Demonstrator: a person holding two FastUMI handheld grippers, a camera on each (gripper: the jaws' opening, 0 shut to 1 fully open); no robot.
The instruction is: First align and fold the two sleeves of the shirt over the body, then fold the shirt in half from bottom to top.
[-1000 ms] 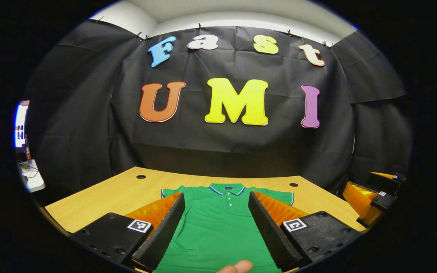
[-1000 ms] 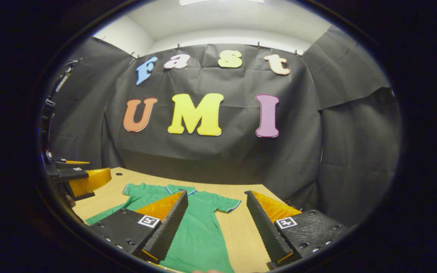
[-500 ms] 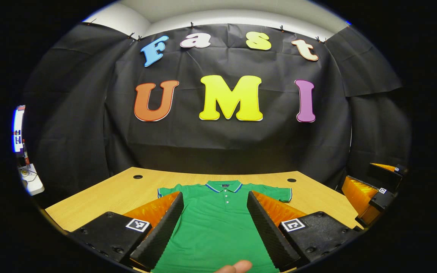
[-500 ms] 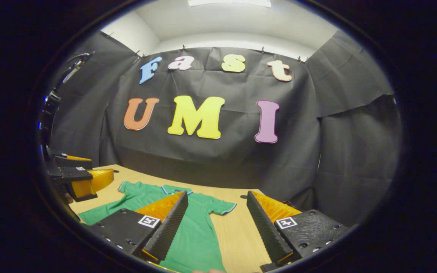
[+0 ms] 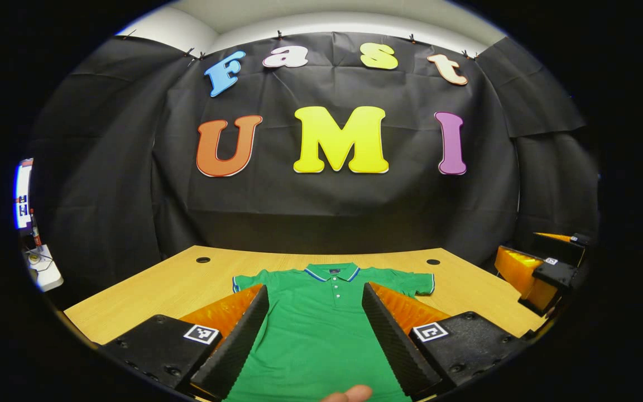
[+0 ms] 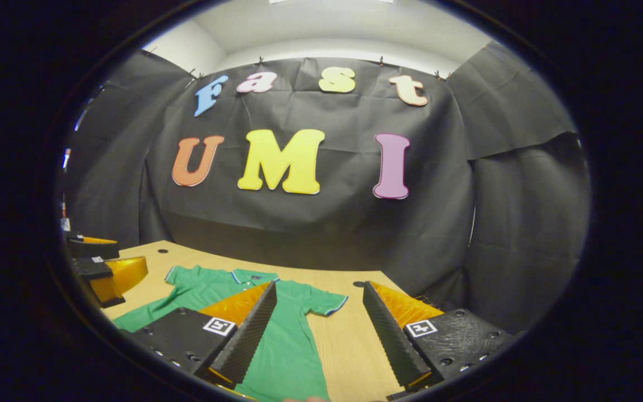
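Note:
A green polo shirt [image 5: 321,329] with blue-trimmed collar lies flat on the wooden table [image 5: 154,290], collar toward the far wall, both short sleeves spread out. My left gripper [image 5: 315,296] hovers open above the shirt's chest, nothing between its fingers. My right gripper [image 6: 319,296] is open over the shirt's right side, near the right sleeve [image 6: 326,302] and bare tabletop. In the left gripper view the right gripper [image 5: 539,268] appears at the far right. In the right gripper view the left gripper [image 6: 104,268] sits at the far left edge.
The table [image 6: 349,346] has two round cable holes [image 5: 204,260] near its far edge. A fingertip [image 5: 349,394] pokes in at the bottom of the left gripper view. A small white stand with a screen [image 5: 34,245] is off the table's left side.
Both grippers shifted slightly; the shirt sits a little higher in the left gripper view and farther left in the right gripper view. The shirt itself has not moved. Both stay open.

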